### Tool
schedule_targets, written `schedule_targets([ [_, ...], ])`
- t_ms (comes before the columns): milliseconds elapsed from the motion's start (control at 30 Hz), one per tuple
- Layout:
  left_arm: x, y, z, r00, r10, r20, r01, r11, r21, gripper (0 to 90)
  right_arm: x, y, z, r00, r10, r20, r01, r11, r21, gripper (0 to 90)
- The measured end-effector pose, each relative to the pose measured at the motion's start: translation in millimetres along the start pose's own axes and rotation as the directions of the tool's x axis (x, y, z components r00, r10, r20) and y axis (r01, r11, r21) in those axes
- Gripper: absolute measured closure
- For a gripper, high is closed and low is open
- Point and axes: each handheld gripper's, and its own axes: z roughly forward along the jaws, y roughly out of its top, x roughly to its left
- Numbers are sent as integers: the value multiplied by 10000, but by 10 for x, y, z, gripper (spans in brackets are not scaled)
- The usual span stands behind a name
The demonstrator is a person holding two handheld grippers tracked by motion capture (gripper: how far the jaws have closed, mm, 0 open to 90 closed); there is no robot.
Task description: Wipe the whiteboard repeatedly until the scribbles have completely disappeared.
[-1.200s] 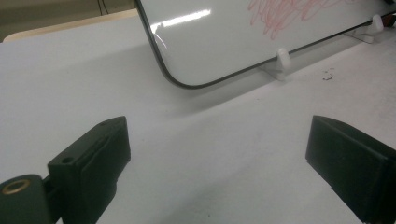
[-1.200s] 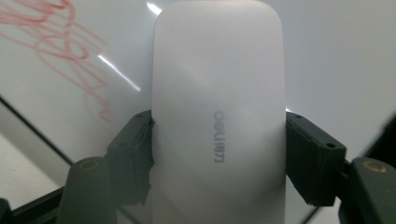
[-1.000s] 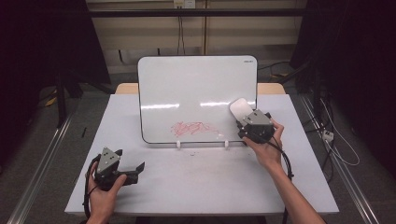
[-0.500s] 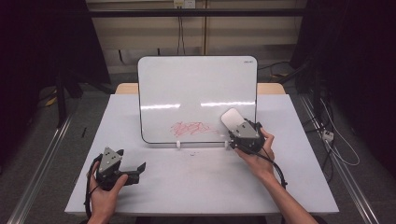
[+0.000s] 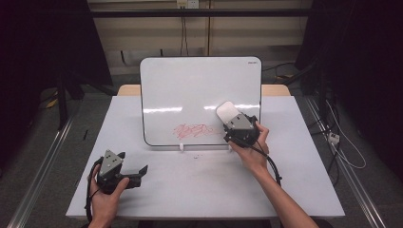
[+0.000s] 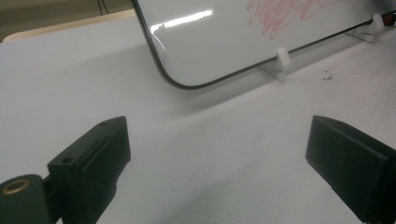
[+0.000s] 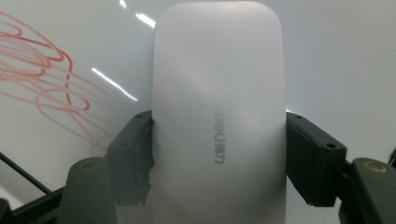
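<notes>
On the white table (image 5: 199, 185) a whiteboard (image 5: 199, 90) stands. The right gripper (image 5: 233, 121) squeezes a smooth white eraser (image 7: 219, 116) beside red scribbles (image 5: 194, 130). The left gripper (image 5: 138, 172) rests wide apart, empty.

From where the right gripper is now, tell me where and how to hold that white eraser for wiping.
Hold the white eraser across its two long sides near the lower end, coming from behind, as the right gripper does: the sides are straight and parallel, and its flat face then meets the whiteboard.

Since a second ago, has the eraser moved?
Yes. The eraser, clamped in the right gripper, slid left across the whiteboard, from its right edge toward the red scribble.
</notes>
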Motion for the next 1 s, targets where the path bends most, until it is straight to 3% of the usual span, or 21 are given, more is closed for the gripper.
schedule_targets([
  [333,-12,3,1,10000,93,-5,-93,10000,35,63,452,73,45,9933,-1115,-315,1103,9932,-367,316],
  [500,-17,2,17,10000,35,67,-35,10000,-1,63,507,65,43,9920,-1197,-405,1181,9922,-404,317],
  [567,-23,7,15,10000,44,51,-44,10000,-3,63,556,65,38,9871,-1546,-416,1530,9875,-379,317],
  [667,-11,4,10,9999,107,49,-107,9999,3,63,509,63,39,9862,-1495,-710,1470,9884,-390,317],
  [767,5,-2,1,10000,32,12,-32,10000,27,63,458,62,35,9862,-1517,-660,1500,9882,-298,317],
  [1000,-33,28,28,9999,130,103,-130,9999,-60,63,47,77,40,9995,-290,-139,288,9994,-196,317],
])
